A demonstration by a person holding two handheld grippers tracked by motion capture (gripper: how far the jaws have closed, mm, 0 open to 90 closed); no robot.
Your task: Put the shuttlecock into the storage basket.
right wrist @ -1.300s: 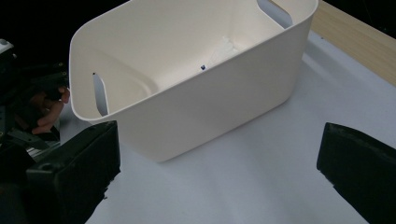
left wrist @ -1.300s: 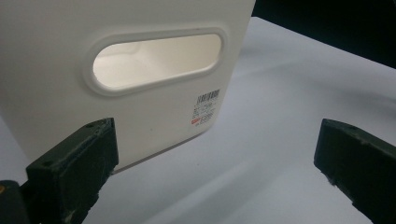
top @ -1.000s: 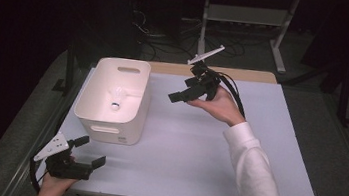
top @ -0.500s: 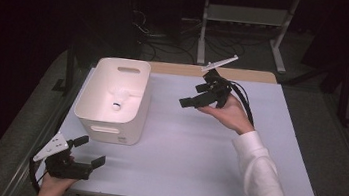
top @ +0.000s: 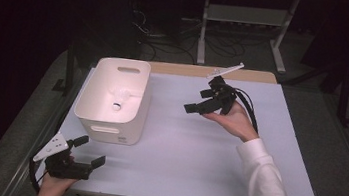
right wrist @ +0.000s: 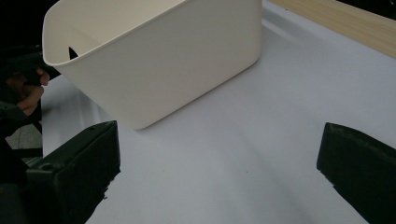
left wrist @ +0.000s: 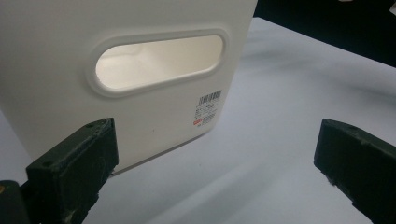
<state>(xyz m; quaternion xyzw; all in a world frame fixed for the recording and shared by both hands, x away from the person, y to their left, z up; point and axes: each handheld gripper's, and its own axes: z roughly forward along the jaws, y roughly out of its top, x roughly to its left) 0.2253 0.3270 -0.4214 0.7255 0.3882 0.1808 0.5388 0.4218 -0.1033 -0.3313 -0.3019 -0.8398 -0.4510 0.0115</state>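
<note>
A pale bench (top: 196,151) stands in a dark room, with a white plastic bin (top: 112,98) on its left half. The bin is upright and open at the top, with a slot handle cut into each short wall; a small white object (top: 123,93) lies inside on its floor, too small to identify. A barcode label (left wrist: 208,108) sits on the near wall, below and to one side of the handle slot.

The left tool (top: 86,152) is held low at the near left corner of the bench, just in front of the bin and apart from it, with its jaws spread wide and nothing between them. In the left gripper view the bin's near wall (left wrist: 116,70) looms close ahead.

The right tool (top: 201,101) is raised over the bench to the right of the bin, well apart from it, resting in an upturned hand (top: 234,119) with a white sleeve (top: 267,190). Its jaws are also wide apart and empty, pointing toward the bin's long side (right wrist: 159,60).
</note>
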